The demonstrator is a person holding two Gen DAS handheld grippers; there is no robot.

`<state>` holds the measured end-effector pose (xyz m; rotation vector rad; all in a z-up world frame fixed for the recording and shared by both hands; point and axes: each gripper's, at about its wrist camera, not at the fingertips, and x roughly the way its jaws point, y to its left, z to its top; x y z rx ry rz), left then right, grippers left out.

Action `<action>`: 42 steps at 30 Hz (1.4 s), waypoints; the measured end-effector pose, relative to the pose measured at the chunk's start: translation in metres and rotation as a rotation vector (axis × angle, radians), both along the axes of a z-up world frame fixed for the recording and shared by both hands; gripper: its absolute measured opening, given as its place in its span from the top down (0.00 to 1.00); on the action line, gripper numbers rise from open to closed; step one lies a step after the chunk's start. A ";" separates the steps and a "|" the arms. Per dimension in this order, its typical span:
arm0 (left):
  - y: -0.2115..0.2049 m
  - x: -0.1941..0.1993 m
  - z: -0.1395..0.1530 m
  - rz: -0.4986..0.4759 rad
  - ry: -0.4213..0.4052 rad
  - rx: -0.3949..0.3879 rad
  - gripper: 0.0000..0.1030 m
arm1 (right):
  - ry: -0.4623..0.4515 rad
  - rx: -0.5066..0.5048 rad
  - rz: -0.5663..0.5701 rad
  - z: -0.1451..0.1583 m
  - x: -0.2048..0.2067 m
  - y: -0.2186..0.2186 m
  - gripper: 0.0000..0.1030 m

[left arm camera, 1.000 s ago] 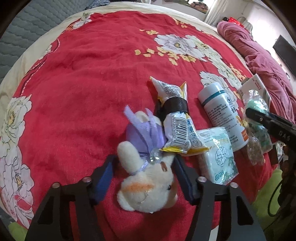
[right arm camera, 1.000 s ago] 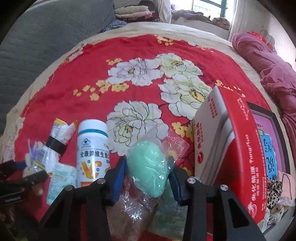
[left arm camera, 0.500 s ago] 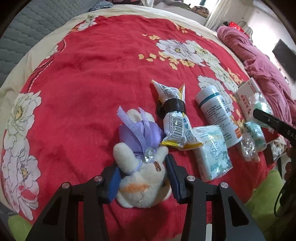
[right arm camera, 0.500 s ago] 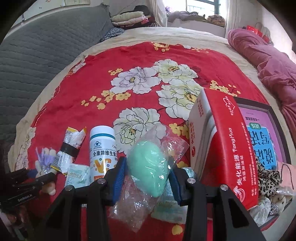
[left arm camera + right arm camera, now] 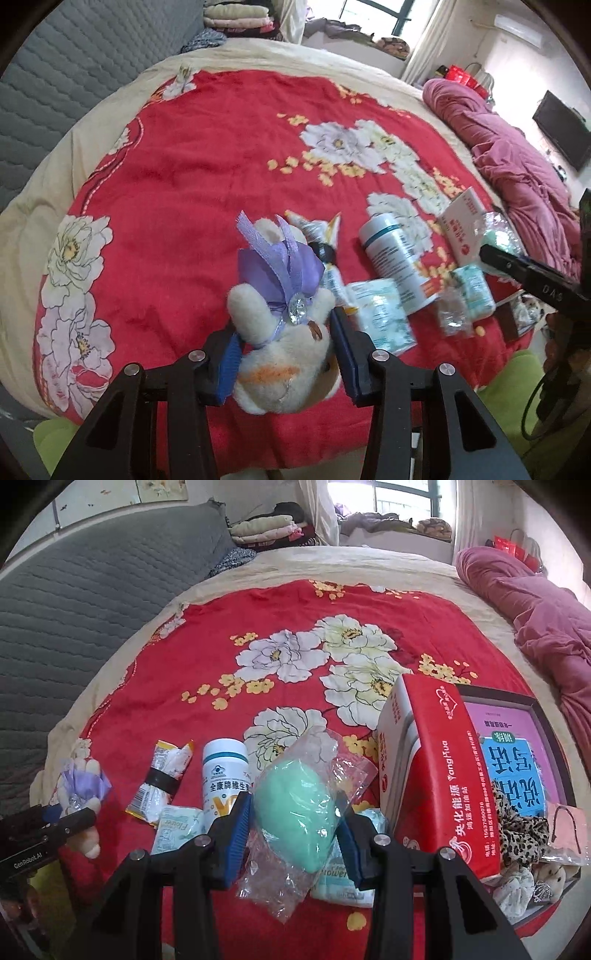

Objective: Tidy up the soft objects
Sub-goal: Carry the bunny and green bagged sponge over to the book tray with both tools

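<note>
My left gripper (image 5: 284,354) is shut on a cream plush bunny (image 5: 288,362) with a purple ribbon bow and holds it above the red floral blanket (image 5: 192,155). It also shows at the left in the right wrist view (image 5: 79,794). My right gripper (image 5: 291,834) is shut on a mint-green soft sponge in a clear plastic bag (image 5: 299,805), lifted above the blanket. That bag shows at the right in the left wrist view (image 5: 496,236).
On the blanket lie a white bottle (image 5: 225,775), a taped snack packet (image 5: 162,779) and tissue packs (image 5: 173,827). A red carton (image 5: 436,771) stands beside a dark box (image 5: 554,738) holding leopard fabric and small soft items. A pink duvet (image 5: 546,627) lies at the right.
Both grippers have risen, carrying the bunny and the bagged sponge up off the blanket. The left jaws closed on the bunny during the earlier frames.
</note>
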<state>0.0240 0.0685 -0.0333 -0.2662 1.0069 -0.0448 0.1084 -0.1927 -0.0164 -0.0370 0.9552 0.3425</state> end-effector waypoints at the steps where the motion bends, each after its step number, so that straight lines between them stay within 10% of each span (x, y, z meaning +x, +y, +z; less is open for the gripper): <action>1: -0.001 -0.001 0.003 -0.001 -0.007 -0.013 0.55 | -0.004 0.003 0.000 0.002 -0.002 -0.001 0.57; 42: -0.229 0.018 0.128 -0.390 -0.200 0.005 0.55 | -0.226 0.150 -0.310 0.100 -0.062 -0.169 0.57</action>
